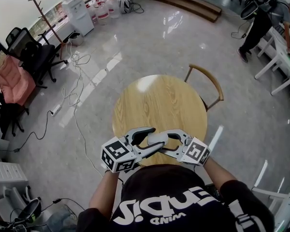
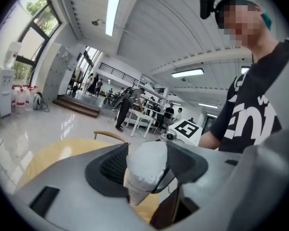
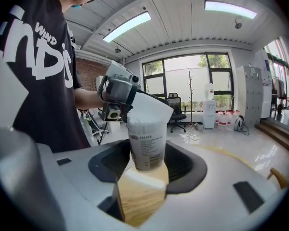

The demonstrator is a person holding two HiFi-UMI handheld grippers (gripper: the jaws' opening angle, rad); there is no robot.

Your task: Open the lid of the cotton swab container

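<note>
The cotton swab container is a clear tub with a printed label, full of white swabs. It is held upright over the near edge of the round wooden table. My right gripper is shut on its lower body. The frosted white lid stands tilted up off the tub's rim, and the swab tips show under it. My left gripper is shut on that lid. In the head view both grippers, left and right, meet tip to tip at the container in front of the person's chest.
A wooden chair stands at the table's far right side. Cables trail over the glossy floor to the left, near office chairs. White tables and a standing person are at the far right.
</note>
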